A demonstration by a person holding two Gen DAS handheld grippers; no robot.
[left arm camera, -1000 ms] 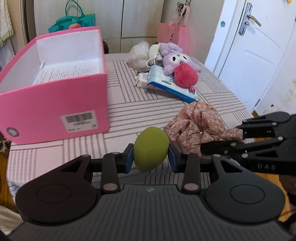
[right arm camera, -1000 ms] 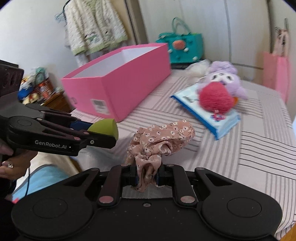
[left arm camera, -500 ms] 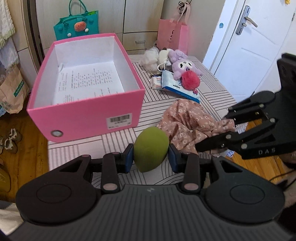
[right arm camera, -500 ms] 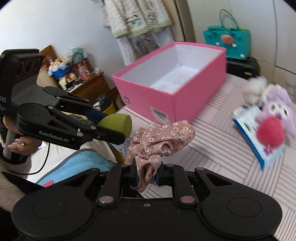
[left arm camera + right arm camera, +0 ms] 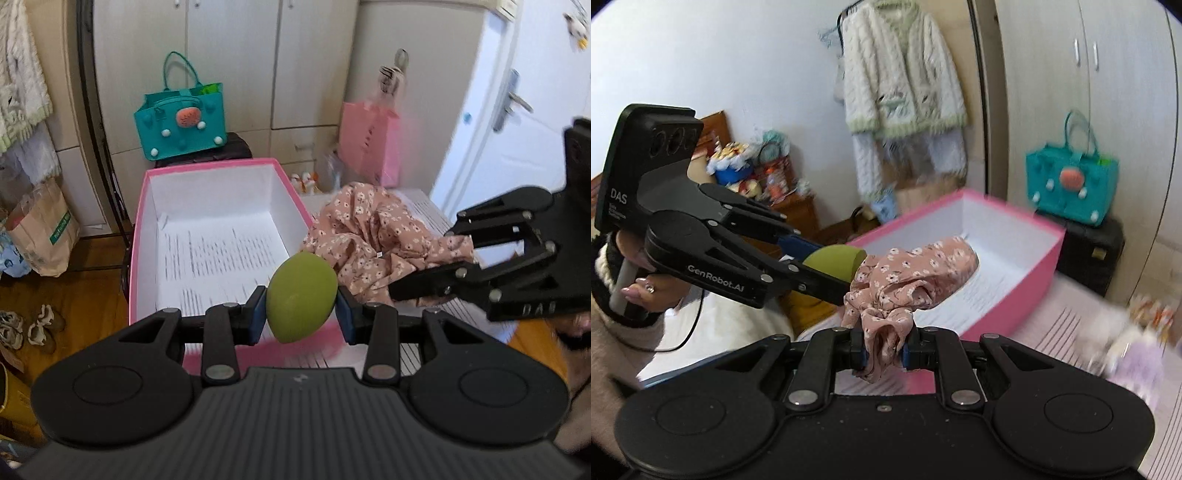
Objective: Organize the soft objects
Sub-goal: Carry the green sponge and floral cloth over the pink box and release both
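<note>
My left gripper (image 5: pixel 301 314) is shut on a soft green egg-shaped object (image 5: pixel 301 297), held in the air over the near end of the open pink box (image 5: pixel 136 236). My right gripper (image 5: pixel 884 356) is shut on a bunched pink floral cloth (image 5: pixel 912 280), also lifted, hanging just right of the box. In the left wrist view the right gripper (image 5: pixel 406 288) comes in from the right with the floral cloth (image 5: pixel 373 240). From the right wrist, the left gripper (image 5: pixel 827 273) shows with the green object (image 5: pixel 834 260) at its tips. The pink box (image 5: pixel 1027 280) holds only printed paper.
A striped tablecloth (image 5: pixel 1067 325) covers the table; blurred plush toys (image 5: pixel 1130 354) lie at its right. A teal bag (image 5: pixel 181 122) on a black case and a pink bag (image 5: pixel 369 144) stand behind the box. A paper bag (image 5: pixel 44 232) and slippers (image 5: pixel 26 325) sit on the floor at left.
Both grippers have risen from the table with their loads and moved toward the pink box. The green object and the cloth now hang at the box's rim instead of over the tablecloth.
</note>
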